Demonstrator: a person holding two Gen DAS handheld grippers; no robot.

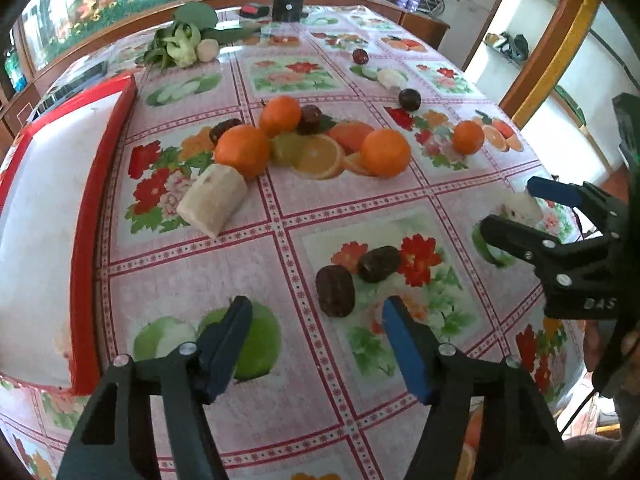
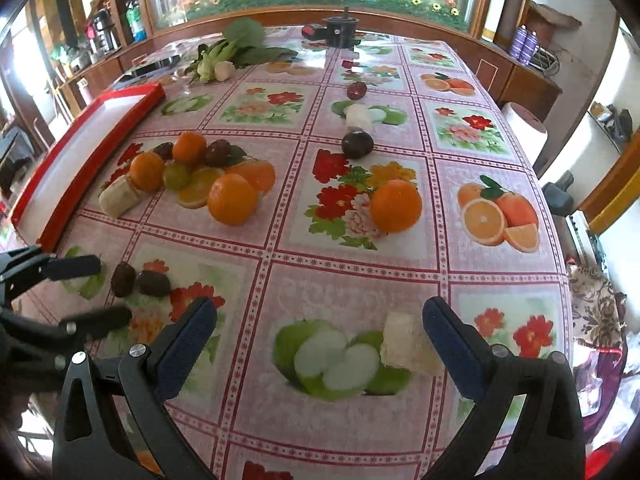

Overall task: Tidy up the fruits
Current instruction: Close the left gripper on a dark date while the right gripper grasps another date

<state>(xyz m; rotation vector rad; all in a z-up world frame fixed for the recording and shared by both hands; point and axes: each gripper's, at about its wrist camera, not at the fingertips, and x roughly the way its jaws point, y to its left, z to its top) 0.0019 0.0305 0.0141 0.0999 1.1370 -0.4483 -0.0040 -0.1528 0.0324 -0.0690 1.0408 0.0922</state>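
Left gripper (image 1: 316, 322): fingers partly open above the tabletop (image 1: 280, 248), nothing between them. Just beyond its right finger, two dark dates (image 1: 335, 290) side by side on a printed flower panel.

Right gripper (image 2: 320, 326): fingers spread wide, holding nothing; pale peeled chunk (image 2: 406, 344) on the cloth between them, close to the right finger, apparently untouched.

Farther out: cluster of three oranges (image 1: 242, 150), a banana piece (image 1: 212, 200) and dark fruits near the red tray (image 1: 86, 216); lone orange (image 2: 396, 206) well apart.

Only in right wrist view: green grape-like fruit (image 2: 176, 175) in the cluster, paper roll (image 2: 526, 128) past the far edge.

Only in left wrist view: white tray floor, mostly bare.
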